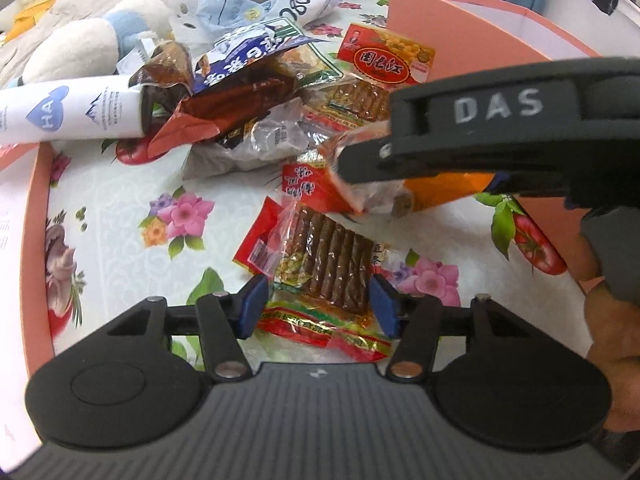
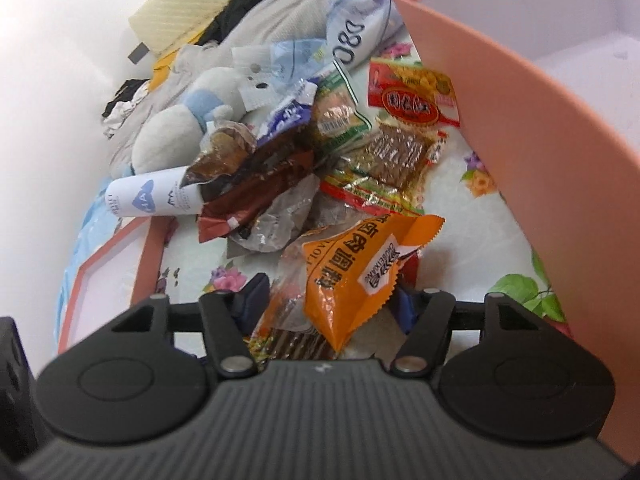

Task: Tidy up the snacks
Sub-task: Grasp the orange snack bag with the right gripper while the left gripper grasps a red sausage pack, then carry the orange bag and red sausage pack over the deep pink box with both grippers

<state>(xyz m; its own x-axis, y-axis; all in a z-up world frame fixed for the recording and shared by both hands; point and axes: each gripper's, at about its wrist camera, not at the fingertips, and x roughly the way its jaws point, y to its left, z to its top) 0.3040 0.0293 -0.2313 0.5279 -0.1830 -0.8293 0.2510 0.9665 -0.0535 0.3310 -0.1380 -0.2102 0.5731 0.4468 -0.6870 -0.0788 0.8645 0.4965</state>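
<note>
Black ribbed claw (image 1: pixel 316 306), blue pads (image 1: pixel 252 304), white "DAS" lettering

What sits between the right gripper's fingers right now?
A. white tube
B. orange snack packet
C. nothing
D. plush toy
B: in the right wrist view the orange snack packet lies between the fingers of the right gripper; the white tube and plush toy lie farther back.

A red packet of brown strips (image 1: pixel 320 268) with a clear window lay flat on the floral cloth, nearest of all. Just beyond it an orange packet (image 2: pixel 360 276) stood tilted, its crimped end raised, over a clear-wrapped snack (image 2: pixel 286 300). Farther off, a heap held brown wrappers (image 2: pixel 256 192), a blue-and-white packet (image 1: pixel 244 62), crumpled clear plastic (image 1: pixel 272 140) and, far right, a red-and-yellow packet (image 1: pixel 384 58) lying flat.
</note>
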